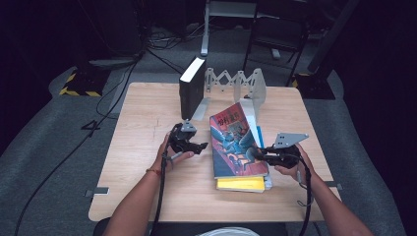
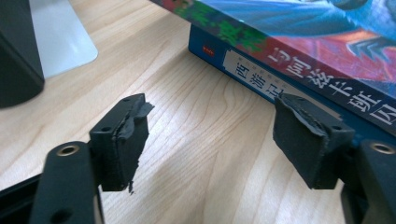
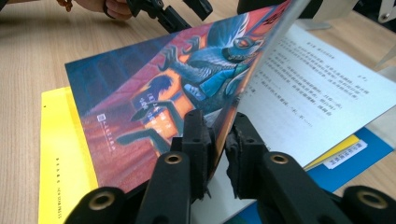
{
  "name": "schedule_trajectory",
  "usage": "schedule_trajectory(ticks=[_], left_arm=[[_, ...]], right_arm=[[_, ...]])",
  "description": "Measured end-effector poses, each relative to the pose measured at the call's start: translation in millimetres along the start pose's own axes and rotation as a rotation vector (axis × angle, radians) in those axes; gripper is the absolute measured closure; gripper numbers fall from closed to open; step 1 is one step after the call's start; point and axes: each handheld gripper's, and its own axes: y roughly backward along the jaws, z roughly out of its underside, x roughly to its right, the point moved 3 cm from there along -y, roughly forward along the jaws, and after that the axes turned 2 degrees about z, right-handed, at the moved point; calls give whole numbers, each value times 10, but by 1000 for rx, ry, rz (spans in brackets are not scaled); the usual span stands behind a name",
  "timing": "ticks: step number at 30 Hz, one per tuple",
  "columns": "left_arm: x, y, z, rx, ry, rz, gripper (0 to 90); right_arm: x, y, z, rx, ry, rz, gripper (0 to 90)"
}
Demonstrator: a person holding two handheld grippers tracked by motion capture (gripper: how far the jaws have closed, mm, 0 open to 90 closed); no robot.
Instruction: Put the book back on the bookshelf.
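Both our forearms come in from the bottom edge, angled inward. Left hand holds the left gripper low, pointing right, jaws spread wide with nothing between the pads. Pad rubber is torn and peeling on both sides. Right hand holds the right gripper pointing left, its jaws nearly closed, pads pressed in from both sides. Cables trail back along both arms.
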Motion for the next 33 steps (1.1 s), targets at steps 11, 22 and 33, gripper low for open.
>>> schedule_trajectory(ticks=[11, 22, 33], left_arm=[[184, -4, -148, 60, 55, 178, 204], [220, -145, -143, 1, 108, 262, 117], [257, -165, -256, 71, 96, 267, 73]], right_arm=[[-22, 49, 8, 27, 14, 5, 850], [-18, 58, 25, 44, 22, -12, 846], [-43, 123, -12, 90, 49, -9, 846]])
